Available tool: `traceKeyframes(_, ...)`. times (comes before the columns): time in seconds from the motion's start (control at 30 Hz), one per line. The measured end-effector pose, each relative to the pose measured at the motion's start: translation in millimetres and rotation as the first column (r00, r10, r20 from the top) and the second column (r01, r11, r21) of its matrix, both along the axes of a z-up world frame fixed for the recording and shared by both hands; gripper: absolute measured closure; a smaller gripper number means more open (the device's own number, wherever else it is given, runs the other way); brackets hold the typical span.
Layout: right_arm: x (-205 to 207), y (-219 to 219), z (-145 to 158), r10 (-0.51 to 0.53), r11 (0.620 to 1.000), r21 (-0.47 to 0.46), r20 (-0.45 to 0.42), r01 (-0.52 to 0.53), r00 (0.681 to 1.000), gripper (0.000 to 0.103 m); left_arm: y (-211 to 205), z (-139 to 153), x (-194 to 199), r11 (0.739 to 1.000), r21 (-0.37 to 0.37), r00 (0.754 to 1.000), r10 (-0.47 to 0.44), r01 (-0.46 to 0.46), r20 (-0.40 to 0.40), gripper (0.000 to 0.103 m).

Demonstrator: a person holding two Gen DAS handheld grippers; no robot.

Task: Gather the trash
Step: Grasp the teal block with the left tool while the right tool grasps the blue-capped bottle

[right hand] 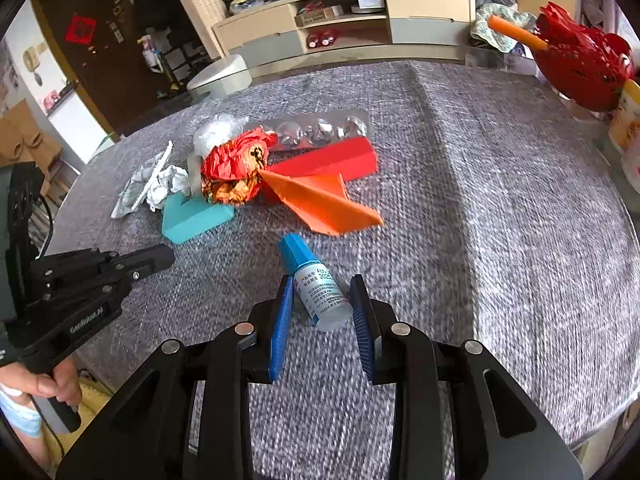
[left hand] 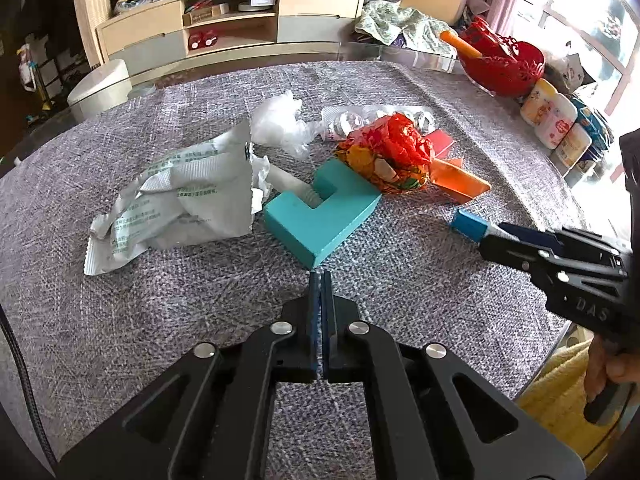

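A small bottle with a blue cap [right hand: 316, 284] lies on the grey cloth between the open fingers of my right gripper [right hand: 322, 286], apart from both pads; it also shows in the left wrist view [left hand: 472, 226]. My left gripper [left hand: 321, 276] is shut and empty, just short of a teal block [left hand: 320, 216]. Beyond lie a crumpled red-orange wrapper [left hand: 388, 156], a white foil packet [left hand: 180, 200], clear plastic [left hand: 280, 120], a blister pack [right hand: 316, 130] and orange paper [right hand: 320, 200].
A red box [right hand: 340, 160] lies under the orange paper. A red basket [left hand: 504, 64] and several tubs [left hand: 556, 120] stand at the table's right edge. A cabinet [left hand: 228, 20] stands behind the table.
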State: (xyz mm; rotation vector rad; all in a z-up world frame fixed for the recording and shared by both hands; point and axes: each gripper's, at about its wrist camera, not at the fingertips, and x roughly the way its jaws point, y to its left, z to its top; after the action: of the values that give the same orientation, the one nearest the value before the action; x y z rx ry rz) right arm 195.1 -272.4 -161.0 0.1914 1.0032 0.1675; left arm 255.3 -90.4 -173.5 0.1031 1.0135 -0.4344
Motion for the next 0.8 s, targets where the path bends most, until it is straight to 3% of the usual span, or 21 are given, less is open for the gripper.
traceKeyframes(0.13, -3, -4, 0, -0.009, 1.000, 0.012, -0.001, 0.009, 1.000, 0.073, -6, 1, 3, 1.000, -0.013, 1.000, -0.022, 0.022, 0.009, 0.080)
traceKeyframes(0.27, 0, -10, 1, -0.022, 0.999, 0.033, 0.006, 0.022, 1.000, 0.073, -9, 0, 7, 0.997, 0.077, 0.999, 0.013, -0.016, 0.040, 0.041)
traceKeyframes(0.47, 12, -15, -1, -0.021, 0.998, 0.056, 0.005, 0.021, 1.000, 0.073, -5, -2, 25, 0.998, 0.069, 0.998, -0.016, 0.013, 0.052, 0.041)
traceKeyframes(0.8, 24, -21, -3, -0.020, 0.995, 0.100, 0.007, 0.019, 1.000, 0.073, -35, -3, 43, 0.988, 0.090, 0.989, -0.135, 0.129, 0.063, 0.044)
